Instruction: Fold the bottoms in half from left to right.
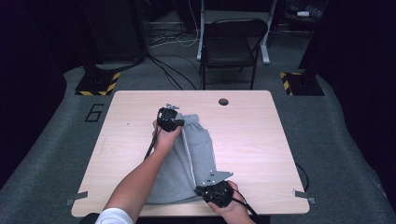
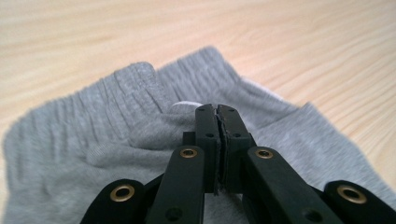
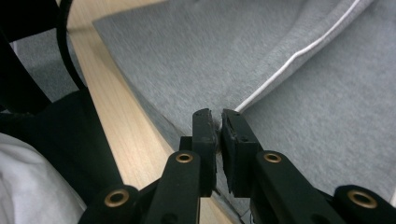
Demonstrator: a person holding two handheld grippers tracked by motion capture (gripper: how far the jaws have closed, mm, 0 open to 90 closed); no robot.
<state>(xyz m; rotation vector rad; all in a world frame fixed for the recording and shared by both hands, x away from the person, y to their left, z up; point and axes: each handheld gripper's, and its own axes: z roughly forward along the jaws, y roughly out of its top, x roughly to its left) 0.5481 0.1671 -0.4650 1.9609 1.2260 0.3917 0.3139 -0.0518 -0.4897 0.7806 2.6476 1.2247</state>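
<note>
Pinching grey shorts at both ends, left claw clamped on the waistband, right claw on the hem, apparently to fold them on the tabletop.

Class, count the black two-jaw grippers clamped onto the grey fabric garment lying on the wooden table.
2. The left gripper pinches the grey fabric garment at its far ribbed waistband; the right gripper pinches its near edge, by the table's front edge.
</note>
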